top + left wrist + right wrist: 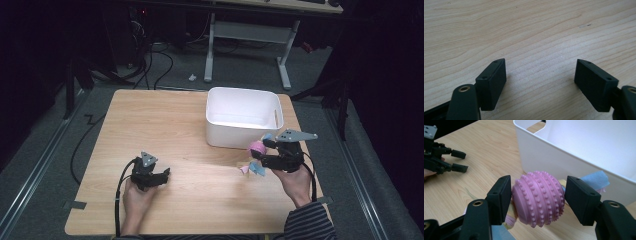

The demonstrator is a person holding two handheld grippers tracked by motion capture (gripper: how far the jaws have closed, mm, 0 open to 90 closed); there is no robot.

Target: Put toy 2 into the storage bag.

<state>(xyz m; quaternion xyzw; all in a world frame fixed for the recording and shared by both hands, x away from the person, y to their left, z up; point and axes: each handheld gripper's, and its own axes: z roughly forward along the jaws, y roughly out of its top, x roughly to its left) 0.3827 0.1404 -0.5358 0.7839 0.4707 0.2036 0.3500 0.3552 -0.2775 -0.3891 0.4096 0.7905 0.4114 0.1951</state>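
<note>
A pink knobbly ball (pixel 538 198) sits squeezed between the two black jaws of my right gripper (pixel 538 200), lifted a little off the wooden table. From above, the same ball (pixel 257 147) hangs at the tip of the right gripper (pixel 261 149), just in front of the white bin (pixel 243 134). Blue and pink soft pieces (pixel 254 169) lie on the table below it. My left gripper (pixel 540 80) rests low over bare wood with its jaws wide apart and nothing between them; in the high view the left gripper (pixel 166 174) lies at the near left.
The white bin (pixel 584 147) stands close behind the ball, its near wall almost touching a blue scrap (pixel 595 179). The table (pixel 165 125) has bare wood at its left and middle. Beyond the table's far edge are cables (pixel 150 65) and a desk frame (pixel 280 50) on the floor.
</note>
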